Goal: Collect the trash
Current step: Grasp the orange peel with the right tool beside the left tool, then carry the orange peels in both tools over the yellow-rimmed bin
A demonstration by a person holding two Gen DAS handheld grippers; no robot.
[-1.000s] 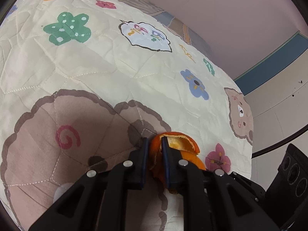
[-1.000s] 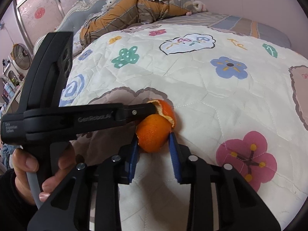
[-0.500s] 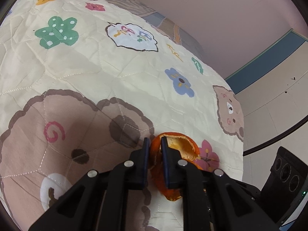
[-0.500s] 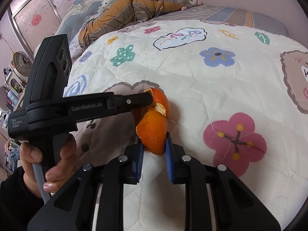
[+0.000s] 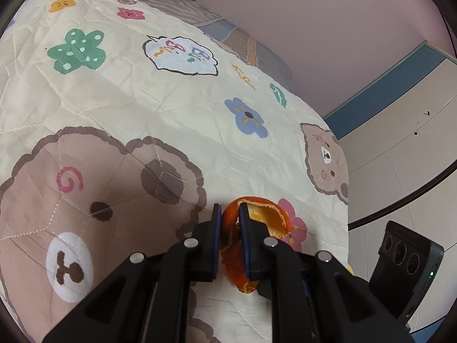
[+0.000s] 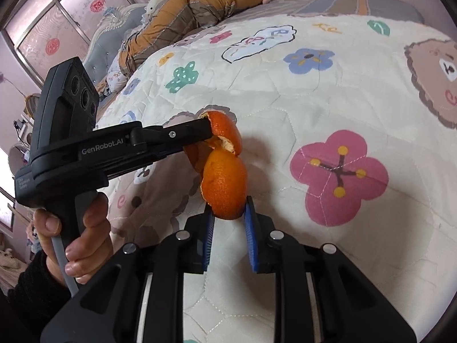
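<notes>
Pinching a curl of orange peel (image 5: 230, 228) between black jaws set nearly together, the left gripper (image 5: 228, 214) fills the bottom of its own view, the peel's pale inner side arching to the right above the quilt (image 5: 120, 91). In the right wrist view the right gripper (image 6: 227, 214) sits at bottom centre, its blue-padded jaws closed on the lower end of the peel (image 6: 224, 188); these jaws have just been closing, with the peel between them. The peel runs upward from there to the left gripper (image 6: 210, 134), which reaches in from the left of the frame and clamps the upper end, so both grippers hold the peel at once, lifted clear of the bed. A hand (image 6: 77, 231) in a dark sleeve grips the left tool's handle at lower left.

Behind the peel the cream quilt spreads across the frame, printed with a pink flower (image 6: 340, 177) at right, a brown bear face (image 6: 437, 77) at the right edge and a green clover (image 6: 182, 77) further up. A heap of orange plaid bedding (image 6: 200, 8) lies at the top, with a window (image 6: 57, 20) at upper left.
</notes>
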